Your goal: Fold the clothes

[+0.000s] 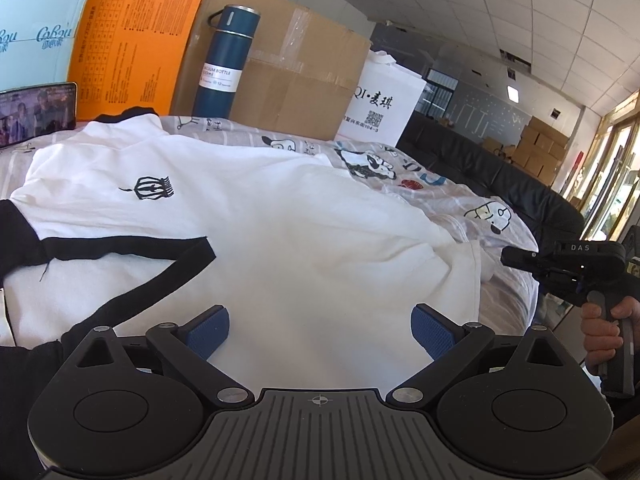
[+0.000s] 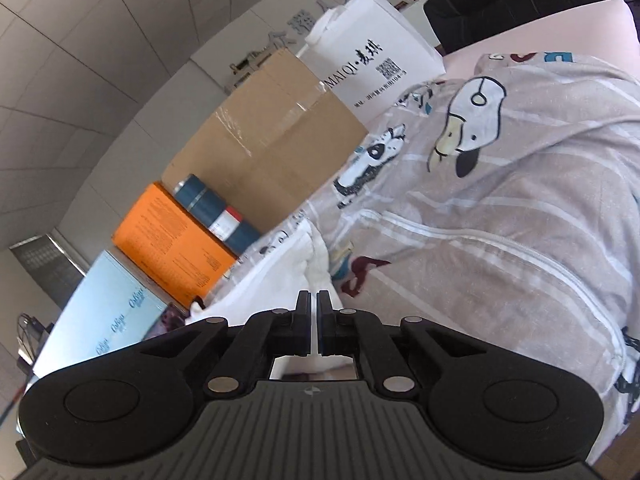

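A white shirt (image 1: 280,220) with black trim and a small black chest logo lies spread on the bed. My left gripper (image 1: 320,332) hovers open just above its lower part, blue pads wide apart with nothing between them. My right gripper (image 1: 508,258), held by a hand (image 1: 600,328), sits at the shirt's bunched right edge. In the right wrist view its fingers (image 2: 314,312) are shut, with a thin white strip of the shirt (image 2: 288,272) showing between the pads.
A grey cartoon-print sheet (image 1: 460,196) covers the bed. Along the back stand a blue vacuum bottle (image 1: 224,64), an orange box (image 1: 136,36), a cardboard box (image 1: 288,72) and a white bag (image 1: 380,108). A phone (image 1: 38,112) leans at the far left. A black sofa (image 1: 500,176) lies beyond.
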Motion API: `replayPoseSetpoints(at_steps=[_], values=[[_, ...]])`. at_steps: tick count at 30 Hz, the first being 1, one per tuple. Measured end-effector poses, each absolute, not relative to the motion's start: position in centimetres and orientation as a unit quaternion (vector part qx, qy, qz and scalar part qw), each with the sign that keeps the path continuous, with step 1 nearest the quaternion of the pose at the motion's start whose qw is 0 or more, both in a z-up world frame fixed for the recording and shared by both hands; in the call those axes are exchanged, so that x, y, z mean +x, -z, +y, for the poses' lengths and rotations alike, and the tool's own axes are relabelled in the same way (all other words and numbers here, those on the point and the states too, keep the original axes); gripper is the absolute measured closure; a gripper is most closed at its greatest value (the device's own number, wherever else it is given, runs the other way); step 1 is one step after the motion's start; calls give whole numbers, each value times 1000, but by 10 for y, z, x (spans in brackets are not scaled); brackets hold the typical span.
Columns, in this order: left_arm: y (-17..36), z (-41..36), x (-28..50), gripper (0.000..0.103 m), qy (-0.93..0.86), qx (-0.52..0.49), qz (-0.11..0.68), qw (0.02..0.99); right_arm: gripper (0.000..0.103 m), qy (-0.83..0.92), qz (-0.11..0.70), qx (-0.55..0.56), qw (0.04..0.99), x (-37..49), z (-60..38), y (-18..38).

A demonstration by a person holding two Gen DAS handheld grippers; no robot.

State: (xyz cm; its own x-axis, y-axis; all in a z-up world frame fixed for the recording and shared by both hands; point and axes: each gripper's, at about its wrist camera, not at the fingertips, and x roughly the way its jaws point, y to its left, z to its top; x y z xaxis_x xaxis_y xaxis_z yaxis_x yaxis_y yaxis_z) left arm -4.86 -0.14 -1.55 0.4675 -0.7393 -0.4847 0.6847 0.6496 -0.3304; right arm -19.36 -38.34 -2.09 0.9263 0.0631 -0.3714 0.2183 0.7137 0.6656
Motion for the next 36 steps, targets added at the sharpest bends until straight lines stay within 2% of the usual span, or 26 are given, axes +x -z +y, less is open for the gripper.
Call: replayPoseSetpoints(at_steps=[3,4,5,6,7,10,15,18,25,28,30,31,35,36], values=[[16,-3,-49,3,417,-41,307,855,89,38,204,360,910,-191,-391,17],[15,-3,-49,3,418,-40,305,855,71,30,201,357,912,-189,-394,13],[15,-3,-49,3,419,-38,304,855,45,17,198,353,914,-184,-397,9],[14,-4,-50,3,420,-35,302,855,36,0,195,347,917,-175,-398,2],[13,-5,-52,3,423,-29,298,855,33,-18,191,341,920,-166,-400,-4],[9,-12,-59,3,431,-5,286,856,26,-52,202,333,919,-125,-405,-14],[9,-25,-68,3,457,41,274,845,25,-77,258,339,902,-34,-413,-17],[14,-24,-62,3,462,27,290,838,25,-88,291,338,891,22,-418,-16],[16,-8,-49,3,461,-41,300,834,25,-46,366,292,882,116,-421,40],[17,-7,-48,3,462,-49,304,832,21,-62,357,236,902,130,-411,48],[17,-7,-47,3,463,-52,304,831,22,-76,352,193,913,134,-403,46],[17,-6,-47,3,464,-53,304,830,26,-81,348,175,917,135,-399,45],[16,-5,-47,3,465,-57,302,830,83,-99,332,103,932,141,-383,38],[16,-5,-47,3,465,-58,302,830,91,-104,328,84,935,142,-379,36]])
